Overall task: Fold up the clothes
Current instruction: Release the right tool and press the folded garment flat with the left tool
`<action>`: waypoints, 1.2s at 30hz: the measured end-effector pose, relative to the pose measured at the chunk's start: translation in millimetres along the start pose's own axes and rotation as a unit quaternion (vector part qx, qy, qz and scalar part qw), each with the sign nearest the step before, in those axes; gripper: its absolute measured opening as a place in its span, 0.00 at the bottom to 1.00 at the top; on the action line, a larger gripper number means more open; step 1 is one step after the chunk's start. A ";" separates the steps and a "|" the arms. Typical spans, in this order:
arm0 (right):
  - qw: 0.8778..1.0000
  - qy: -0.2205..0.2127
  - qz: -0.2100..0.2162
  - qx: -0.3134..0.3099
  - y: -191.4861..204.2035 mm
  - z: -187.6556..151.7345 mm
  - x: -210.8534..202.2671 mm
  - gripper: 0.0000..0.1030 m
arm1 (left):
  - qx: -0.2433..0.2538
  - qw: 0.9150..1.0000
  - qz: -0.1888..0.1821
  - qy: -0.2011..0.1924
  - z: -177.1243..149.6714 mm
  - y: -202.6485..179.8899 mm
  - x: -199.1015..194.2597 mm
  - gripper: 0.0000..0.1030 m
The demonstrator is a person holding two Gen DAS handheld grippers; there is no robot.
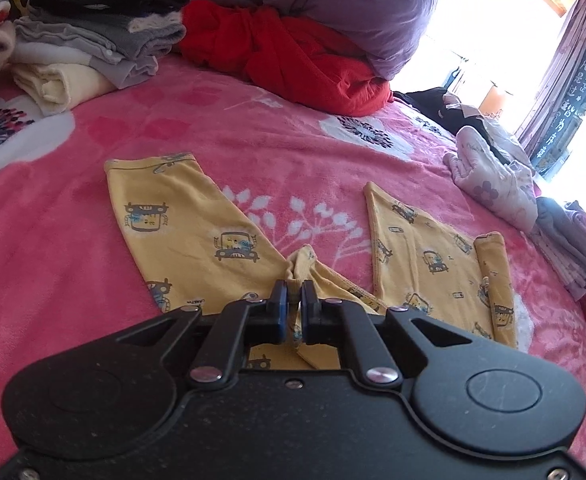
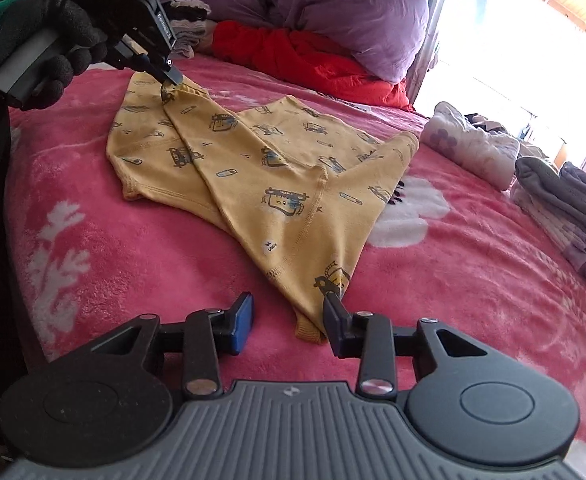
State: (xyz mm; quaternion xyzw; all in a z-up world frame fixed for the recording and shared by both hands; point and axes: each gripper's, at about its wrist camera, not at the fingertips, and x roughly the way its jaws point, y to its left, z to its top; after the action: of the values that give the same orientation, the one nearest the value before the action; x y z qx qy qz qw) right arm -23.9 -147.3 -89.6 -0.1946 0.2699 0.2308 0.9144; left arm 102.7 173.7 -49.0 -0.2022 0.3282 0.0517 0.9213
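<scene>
Yellow shirt [image 2: 253,168] lies spread on the pink blanket [image 2: 473,280], thin and floppy (zero stiffness). My left gripper [image 1: 295,300] pinches a bunched edge; right gripper [image 2: 289,320] gapes wide, empty, at the hem, the best grab spot.

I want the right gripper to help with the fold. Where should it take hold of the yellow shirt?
Probably the cuff of the near sleeve, lying flat between the open right gripper fingers. Come in low along the pink blanket from the near side. The left gripper already pinches the yellow shirt at its far edge.
</scene>
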 end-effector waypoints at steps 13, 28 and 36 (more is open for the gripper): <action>0.997 -0.055 0.005 0.061 -23.0 27.1 14.0 0.37 | 0.062 0.990 -0.123 0.032 14.4 -102.3 34.6 0.25; 0.987 -0.035 0.050 0.146 -52.3 28.7 42.3 0.36 | 0.059 0.976 -0.172 0.117 20.8 -200.1 169.1 0.26; 0.985 -0.021 0.060 0.161 -54.3 27.4 48.4 0.36 | 0.175 0.975 -0.136 0.016 21.4 -231.8 133.2 0.00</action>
State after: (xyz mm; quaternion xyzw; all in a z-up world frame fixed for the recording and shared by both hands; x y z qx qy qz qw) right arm 51.9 -163.2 -83.9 -0.0236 0.2949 0.2428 0.9239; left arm 271.8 -34.2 -38.8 -0.0812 0.3161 -0.1357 0.9354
